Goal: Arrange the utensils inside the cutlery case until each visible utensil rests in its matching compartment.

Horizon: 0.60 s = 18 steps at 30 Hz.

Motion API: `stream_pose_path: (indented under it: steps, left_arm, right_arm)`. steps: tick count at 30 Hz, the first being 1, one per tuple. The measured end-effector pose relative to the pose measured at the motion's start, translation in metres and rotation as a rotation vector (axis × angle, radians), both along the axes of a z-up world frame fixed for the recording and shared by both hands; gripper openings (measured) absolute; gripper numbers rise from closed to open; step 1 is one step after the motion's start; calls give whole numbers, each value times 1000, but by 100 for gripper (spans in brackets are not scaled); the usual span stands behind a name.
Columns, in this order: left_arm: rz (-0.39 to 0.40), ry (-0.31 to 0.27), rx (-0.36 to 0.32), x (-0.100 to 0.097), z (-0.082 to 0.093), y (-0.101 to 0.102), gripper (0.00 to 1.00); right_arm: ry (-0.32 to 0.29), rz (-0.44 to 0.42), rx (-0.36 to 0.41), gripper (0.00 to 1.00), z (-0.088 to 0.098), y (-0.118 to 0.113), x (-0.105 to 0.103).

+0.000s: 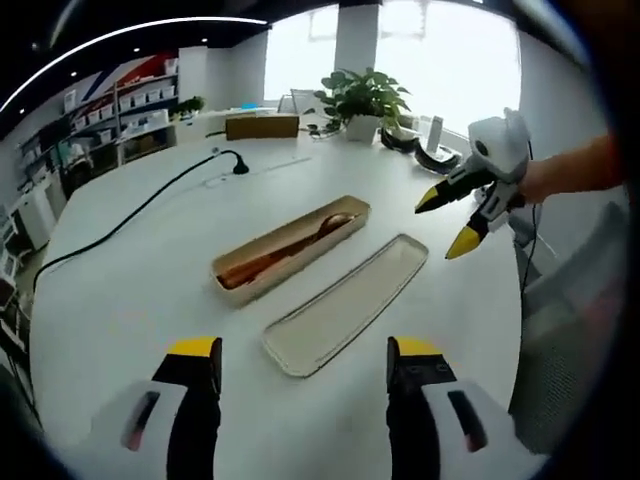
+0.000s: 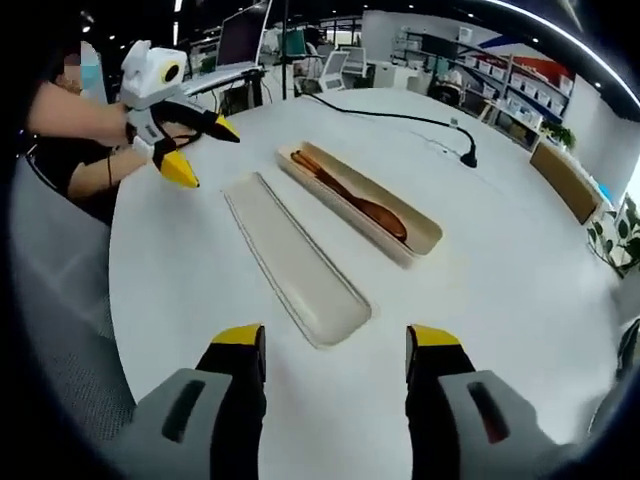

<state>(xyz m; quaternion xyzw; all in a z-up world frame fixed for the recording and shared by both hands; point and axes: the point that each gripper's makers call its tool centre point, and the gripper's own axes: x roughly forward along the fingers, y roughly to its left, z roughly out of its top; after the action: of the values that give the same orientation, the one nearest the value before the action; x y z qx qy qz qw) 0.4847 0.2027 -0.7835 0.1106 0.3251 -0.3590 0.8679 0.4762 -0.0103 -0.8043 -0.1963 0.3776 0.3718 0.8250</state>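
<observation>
- Room: an open office; shelving (image 1: 130, 115) along the far wall, bright windows (image 1: 440, 60), monitors (image 2: 245, 35) beyond the counter
- White counter (image 1: 150, 270), round-edged; a black cable (image 1: 130, 215) snakes across it behind the cutlery case
- Cutlery case (image 1: 290, 250) mid-counter, open, holding wooden utensils (image 1: 285, 248); its lid (image 1: 345, 305) lies just beside it, inner face up
- Potted plant (image 1: 365, 100) well behind the case
- Left tool (image 1: 303, 362) hovers near the lid, jaws spread, holding nothing; right tool (image 2: 335, 345) likewise spread and bare
</observation>
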Motion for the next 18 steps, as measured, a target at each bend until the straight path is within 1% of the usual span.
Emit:
stream_pose_path:
  steps: [2,4,6,7,8,9,10,12,13,14,17,18]
  left_arm:
    - [-11,14,-1,0,-5,-2,69]
    - [-28,7,9,2,-10,-4,67]
    - [-37,6,16,5,-14,-7,66]
    - [-39,7,23,8,-16,-7,63]
    - [-36,-1,28,9,-16,-7,59]
    - [-45,-27,18,12,-13,-10,55]
    - [-44,-19,9,12,-14,-11,54]
    - [-45,-19,8,12,-14,-13,59]
    - [-59,-34,5,14,-13,-16,60]
    - [-63,-38,6,14,-13,-17,60]
    - [-82,-18,13,15,-19,-21,62]
    - [-94,-18,22,15,-21,-22,62]
  right_arm:
    - [7,-6,8,55,-2,1,1]
    - [7,-4,12,54,-3,4,2]
    - [-6,36,-21,52,-6,5,3]
    - [-9,38,-26,49,-7,5,4]
    - [-4,35,-20,48,-8,7,4]
    - [4,29,-15,49,-9,7,4]
    - [16,8,4,51,-10,8,4]
    - [12,2,19,50,-9,10,5]
    - [11,3,19,50,-9,10,5]
    - [12,5,19,49,-10,11,5]
    - [23,6,-10,51,-16,8,7]
    - [23,5,-6,50,-16,7,7]
